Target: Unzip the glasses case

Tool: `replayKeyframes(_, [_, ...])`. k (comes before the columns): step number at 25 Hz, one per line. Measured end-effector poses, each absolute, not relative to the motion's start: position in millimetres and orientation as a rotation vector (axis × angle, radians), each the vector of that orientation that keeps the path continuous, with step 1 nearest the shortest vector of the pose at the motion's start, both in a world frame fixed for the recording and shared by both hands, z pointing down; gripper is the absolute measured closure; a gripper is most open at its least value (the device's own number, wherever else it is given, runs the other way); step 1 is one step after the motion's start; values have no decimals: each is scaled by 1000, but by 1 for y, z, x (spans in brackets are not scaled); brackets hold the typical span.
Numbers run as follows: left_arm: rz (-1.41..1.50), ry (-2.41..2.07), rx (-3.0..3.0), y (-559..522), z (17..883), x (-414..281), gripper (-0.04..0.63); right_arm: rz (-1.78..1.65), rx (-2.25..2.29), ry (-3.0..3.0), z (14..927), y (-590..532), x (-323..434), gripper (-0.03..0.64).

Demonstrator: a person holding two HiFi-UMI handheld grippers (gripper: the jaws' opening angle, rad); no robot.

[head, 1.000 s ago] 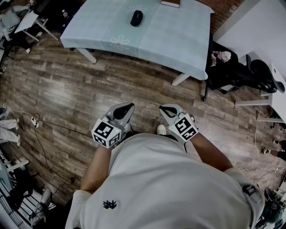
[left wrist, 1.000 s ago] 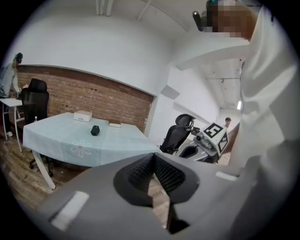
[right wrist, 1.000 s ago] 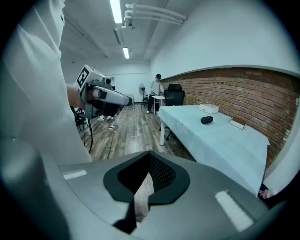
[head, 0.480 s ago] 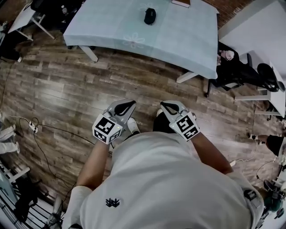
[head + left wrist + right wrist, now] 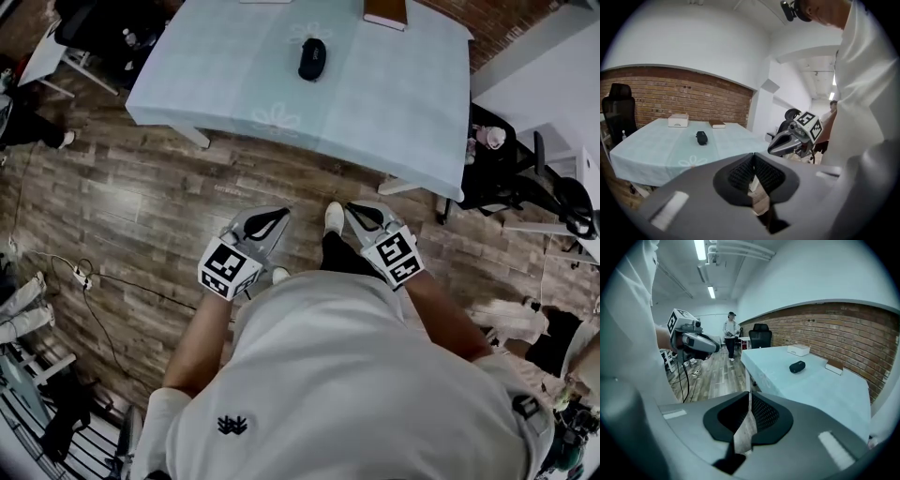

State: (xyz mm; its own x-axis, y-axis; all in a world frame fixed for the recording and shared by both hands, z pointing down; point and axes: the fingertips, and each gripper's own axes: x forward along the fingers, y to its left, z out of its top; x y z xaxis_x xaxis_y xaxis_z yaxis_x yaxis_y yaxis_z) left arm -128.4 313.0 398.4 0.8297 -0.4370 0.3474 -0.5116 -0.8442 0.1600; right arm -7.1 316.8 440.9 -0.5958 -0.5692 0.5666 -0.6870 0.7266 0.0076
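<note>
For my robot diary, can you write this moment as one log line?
stage: not started | left tool: shut, empty | right tool: shut, empty | small black oval glasses case: on light-blue clothed table, untouched

head view looks steeply down; both gripper views face the same distant table [image 5: 394, 94], seemingly level.

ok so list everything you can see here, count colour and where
glasses case: one, black, on the table
table: one, pale blue cloth, ahead of the person
book: one, brown, table's far edge
box: one, white, table's far edge by the brick wall
office chair: one, black, beside the table by the wall
power strip: one, white, on the wood floor at left
left gripper: one, grey, jaws shut and empty, held low short of the table
right gripper: one, grey, jaws shut and empty, beside the left one
</note>
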Motion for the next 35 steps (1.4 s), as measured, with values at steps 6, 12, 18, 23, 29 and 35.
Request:
replayKeyframes(6, [472, -782, 2766, 203, 394, -78, 538, 244, 866, -2388, 450, 207, 46, 598])
replayKeyframes(12, [536, -831, 2747, 121, 393, -60, 538, 293, 816, -2389, 478, 133, 54, 598])
replayKeyframes(18, [578, -756, 2772, 51, 407, -57, 538, 369, 871, -2365, 498, 83, 42, 591])
replayKeyframes(23, [627, -588, 2814, -12, 423, -59, 538, 426, 981, -2300, 511, 41, 28, 591])
replayKeyframes(29, [737, -353, 2880, -81, 445, -56, 538, 483, 1122, -2212, 530, -12, 7, 591])
replayKeyframes(35, [856, -127, 2898, -116, 481, -35, 538, 573, 1214, -2115, 568, -40, -7, 591])
